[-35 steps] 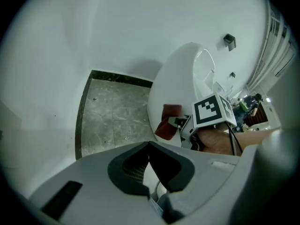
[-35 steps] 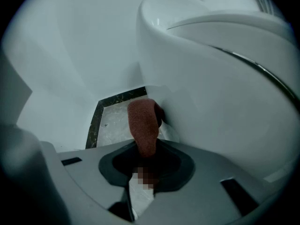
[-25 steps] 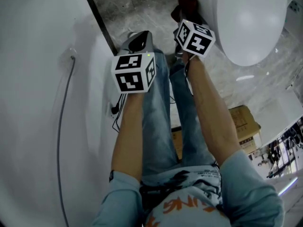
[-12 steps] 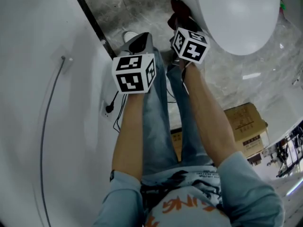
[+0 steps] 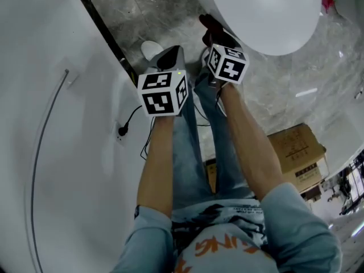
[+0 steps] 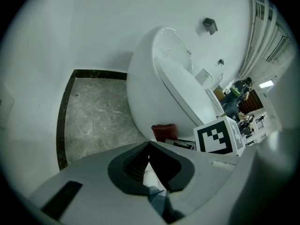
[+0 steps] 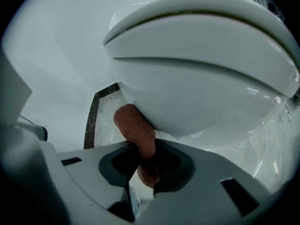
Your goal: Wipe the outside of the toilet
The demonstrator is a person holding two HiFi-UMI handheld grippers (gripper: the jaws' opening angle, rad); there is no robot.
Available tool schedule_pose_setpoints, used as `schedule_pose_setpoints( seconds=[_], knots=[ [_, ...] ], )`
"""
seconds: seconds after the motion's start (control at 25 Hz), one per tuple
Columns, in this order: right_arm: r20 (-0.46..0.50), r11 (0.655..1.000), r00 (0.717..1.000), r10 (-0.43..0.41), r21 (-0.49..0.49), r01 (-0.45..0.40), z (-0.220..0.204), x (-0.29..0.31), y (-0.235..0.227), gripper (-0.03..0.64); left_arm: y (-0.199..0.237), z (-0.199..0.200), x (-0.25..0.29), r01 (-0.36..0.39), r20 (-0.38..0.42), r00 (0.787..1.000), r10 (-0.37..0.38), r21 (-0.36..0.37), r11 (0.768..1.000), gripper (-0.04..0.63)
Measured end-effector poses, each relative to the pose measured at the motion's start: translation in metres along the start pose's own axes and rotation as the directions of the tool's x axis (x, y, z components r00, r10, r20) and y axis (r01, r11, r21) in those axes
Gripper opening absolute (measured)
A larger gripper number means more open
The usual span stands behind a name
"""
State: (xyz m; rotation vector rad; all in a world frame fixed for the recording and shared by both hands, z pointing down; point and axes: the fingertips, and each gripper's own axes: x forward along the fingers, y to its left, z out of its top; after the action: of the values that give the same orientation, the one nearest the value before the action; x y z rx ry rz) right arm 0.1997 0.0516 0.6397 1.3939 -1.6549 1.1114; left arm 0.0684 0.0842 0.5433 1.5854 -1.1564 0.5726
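The white toilet (image 5: pixel 267 16) fills the top of the head view, lid down. My right gripper (image 5: pixel 215 37) is shut on a dark red cloth (image 5: pixel 211 27), which presses against the lower left outside of the bowl. In the right gripper view the cloth (image 7: pixel 136 128) sticks up out of the right gripper (image 7: pixel 147 146) and touches the underside of the bowl (image 7: pixel 201 78). My left gripper (image 5: pixel 170 56) hangs shut and empty to the left, off the toilet. In the left gripper view the left gripper (image 6: pixel 149 149) points at the toilet (image 6: pixel 159 88) and the cloth (image 6: pixel 164 131).
A white wall with a cable and plug (image 5: pixel 122 131) runs down the left, edged by a dark floor strip (image 5: pixel 102 33). My jeans legs and a shoe (image 5: pixel 151 49) stand on grey marble floor below the grippers. A cardboard box (image 5: pixel 296 152) sits at the right.
The right gripper and the cloth have slid along the bowl's outer wall, lower in the head view. The view has swung, shifting the toilet left. The left gripper has barely moved.
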Motion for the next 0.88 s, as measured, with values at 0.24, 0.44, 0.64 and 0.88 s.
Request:
schedule_pose_setpoints(
  seconds=[0.24,0.44,0.64,0.88],
  knots=[
    [-0.021,1.0,1.0,0.016,-0.02,-0.017,-0.011,-0.012,-0.003,0.075,-0.008,-0.003,0.0,0.0,0.004,1.0,0.0,-0.011,1.0,-0.005],
    [-0.062,0.993,0.995,0.082,-0.076,-0.087,-0.026,-0.017,0.027,0.075,0.004,0.004,-0.005,-0.003,0.009,1.0,0.004,-0.024,1.0,-0.006],
    [-0.058,0.99,0.991,0.121,-0.063,-0.124,-0.016,-0.001,0.069,0.075,0.038,0.016,-0.011,-0.017,0.011,1.0,0.017,-0.04,0.999,-0.006],
    [-0.011,0.986,0.988,0.155,0.063,-0.154,0.021,0.039,0.12,0.075,0.083,0.026,-0.014,-0.026,-0.012,1.0,0.026,-0.057,0.998,-0.006]
  ],
)
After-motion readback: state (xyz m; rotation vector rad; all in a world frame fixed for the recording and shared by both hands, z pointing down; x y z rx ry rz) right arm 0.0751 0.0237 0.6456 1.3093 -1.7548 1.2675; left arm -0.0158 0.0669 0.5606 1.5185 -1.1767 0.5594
